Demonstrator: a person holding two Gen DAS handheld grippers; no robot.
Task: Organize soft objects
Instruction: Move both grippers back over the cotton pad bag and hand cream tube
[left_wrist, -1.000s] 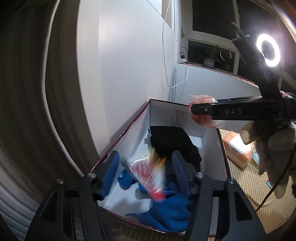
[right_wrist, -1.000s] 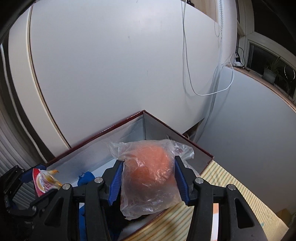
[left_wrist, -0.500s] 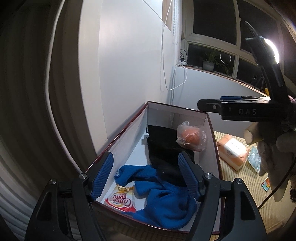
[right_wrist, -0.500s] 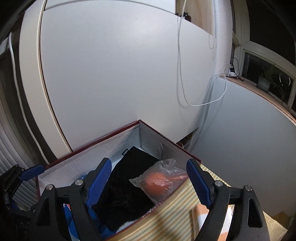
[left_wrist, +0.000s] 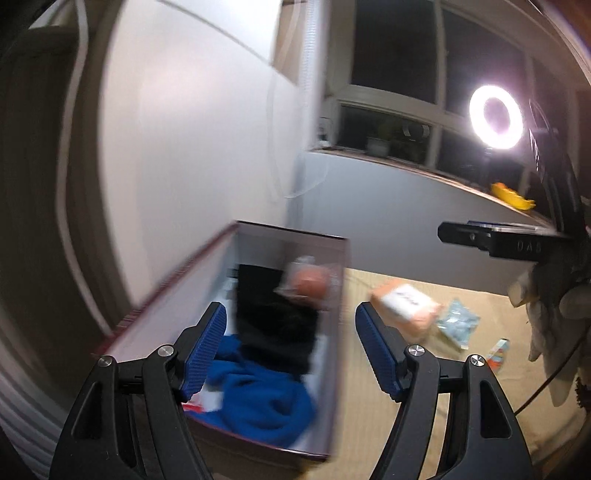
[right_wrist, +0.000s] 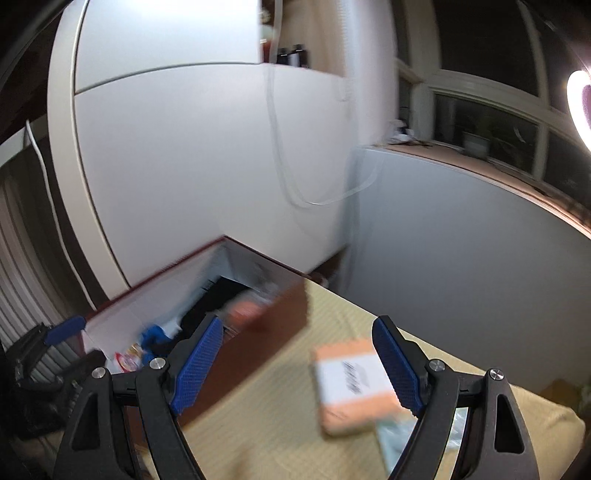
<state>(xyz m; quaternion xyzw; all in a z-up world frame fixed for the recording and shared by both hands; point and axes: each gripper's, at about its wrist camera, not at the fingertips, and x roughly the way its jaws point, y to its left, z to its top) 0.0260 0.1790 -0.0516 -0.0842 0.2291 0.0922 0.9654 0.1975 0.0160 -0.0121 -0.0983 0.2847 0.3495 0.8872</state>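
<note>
An open box (left_wrist: 291, 232) with a dark red rim holds a blue cloth (left_wrist: 266, 402), a black cloth (left_wrist: 273, 325) and an orange ball in a clear bag (left_wrist: 310, 284). A corner of a red and white snack packet (left_wrist: 199, 405) shows under the blue cloth. My left gripper (left_wrist: 291, 321) hangs open and empty over the box's right wall. My right gripper (right_wrist: 299, 332) is open and empty above the mat, with an orange tissue pack (right_wrist: 351, 387) lying below and between its fingers. In the right wrist view the box (right_wrist: 258, 339) sits to the left.
On the woven mat (left_wrist: 424, 387) right of the box lie the tissue pack (left_wrist: 402, 306), a pale blue packet (left_wrist: 458, 325) and a small colourful item (left_wrist: 498, 350). White walls stand behind the box. A ring light (left_wrist: 495, 118) glares by the window.
The left gripper let go of the snack packet and the right of the bagged orange ball; both lie in the box. Both grippers opened wider and swung right towards the mat.
</note>
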